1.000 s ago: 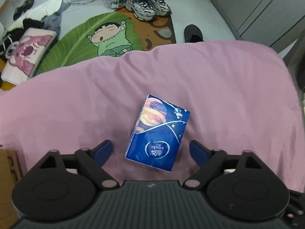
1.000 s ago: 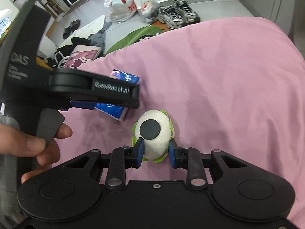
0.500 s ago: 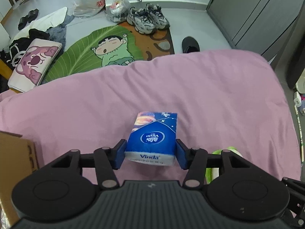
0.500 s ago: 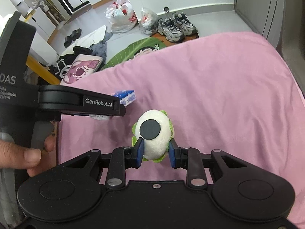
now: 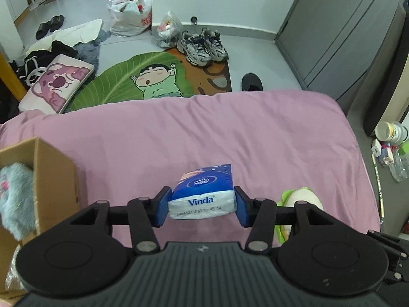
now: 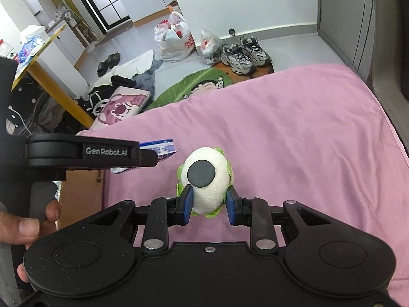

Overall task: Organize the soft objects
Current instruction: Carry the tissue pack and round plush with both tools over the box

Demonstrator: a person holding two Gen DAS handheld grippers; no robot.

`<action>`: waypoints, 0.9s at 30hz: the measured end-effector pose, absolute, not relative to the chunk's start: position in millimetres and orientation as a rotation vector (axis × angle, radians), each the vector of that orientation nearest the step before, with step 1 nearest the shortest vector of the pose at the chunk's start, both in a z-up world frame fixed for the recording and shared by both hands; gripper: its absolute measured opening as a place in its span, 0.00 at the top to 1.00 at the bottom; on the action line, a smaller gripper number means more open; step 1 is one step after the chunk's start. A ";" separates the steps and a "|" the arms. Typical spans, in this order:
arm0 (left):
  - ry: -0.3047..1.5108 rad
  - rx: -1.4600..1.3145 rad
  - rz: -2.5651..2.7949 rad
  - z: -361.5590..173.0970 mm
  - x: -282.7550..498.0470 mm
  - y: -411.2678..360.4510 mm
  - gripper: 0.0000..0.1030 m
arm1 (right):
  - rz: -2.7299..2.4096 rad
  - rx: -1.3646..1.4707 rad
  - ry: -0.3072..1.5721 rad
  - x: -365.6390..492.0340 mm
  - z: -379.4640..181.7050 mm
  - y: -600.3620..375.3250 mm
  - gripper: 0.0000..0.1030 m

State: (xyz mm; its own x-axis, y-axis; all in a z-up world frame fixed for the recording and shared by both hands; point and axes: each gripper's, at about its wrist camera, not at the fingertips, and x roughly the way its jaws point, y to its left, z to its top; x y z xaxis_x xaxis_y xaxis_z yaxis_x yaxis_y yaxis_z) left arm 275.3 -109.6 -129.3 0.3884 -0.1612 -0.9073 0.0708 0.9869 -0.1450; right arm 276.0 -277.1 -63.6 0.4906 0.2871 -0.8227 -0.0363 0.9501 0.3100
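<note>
1. Tissue pack, blue and white with "Vinda" printed on its near end, sits clamped between the two blue pads of the left claw, lifted clear of the pink bed cover
2. Left claw seen from the right wrist view lies at 9 o'clock, its black body marked "GenRobot.AI", with the tissue pack's end poking out past it; a hand grips its handle at 8 o'clock
3. Right claw is closed on a plush toy, a cream-white ball with a round dark patch and a green frill, the blue pads pressing its two sides near the base
4. Plush toy shows in the left wrist view too, at 4 o'clock from the tissue pack, partly hidden behind the claw's linkage
5. Cardboard box stands open at 9 o'clock in the left wrist view, on the edge of the bed cover, with a grey fluffy item inside it, blurred
6. Floor beyond the bed holds a green leaf-shaped rug with a cartoon child at 12 o'clock, a pair of grey trainers just past it, white plastic bags further back, and a pink cartoon cushion at 10 o'clock
</note>
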 end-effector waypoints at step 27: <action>1.040 -0.223 -0.039 -69.4 218.7 13.0 0.51 | 0.353 0.192 0.939 272.2 -11.4 -190.6 0.74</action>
State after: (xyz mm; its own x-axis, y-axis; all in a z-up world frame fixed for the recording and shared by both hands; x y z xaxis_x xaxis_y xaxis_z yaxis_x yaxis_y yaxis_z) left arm 218.7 13.0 -69.4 0.5076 -0.1374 -0.8505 -0.0735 0.9767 -0.2017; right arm 272.2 -190.6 -11.4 0.5391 0.3773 -0.7530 -0.2119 0.9260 0.3123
